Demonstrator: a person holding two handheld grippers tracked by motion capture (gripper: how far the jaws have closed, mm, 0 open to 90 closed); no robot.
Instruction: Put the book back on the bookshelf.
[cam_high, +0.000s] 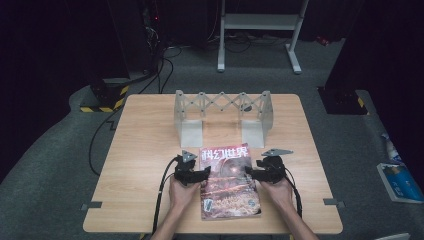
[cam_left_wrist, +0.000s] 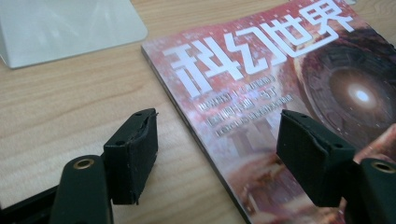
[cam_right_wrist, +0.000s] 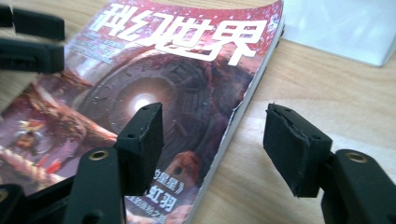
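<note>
The magazine (cam_high: 229, 181) has a glossy paper cover that catches the light, its edge (cam_right_wrist: 243, 109) slightly worn. The table (cam_high: 145, 145) is pale wood-grain, smooth and matt. The left gripper (cam_left_wrist: 215, 156) and right gripper (cam_right_wrist: 212, 149) are matt black plastic; their pads (cam_left_wrist: 133, 156) look like rough-cut foam or rubber with frayed edges. The rack (cam_high: 222, 116) looks like pale grey matt metal or plastic with smooth base plates.

I see a wooden bench (cam_high: 145, 150) on grey carpet (cam_high: 55, 165), dark curtains around, a white metal stand (cam_high: 260, 22) behind, cables (cam_high: 165, 65) trailing.
</note>
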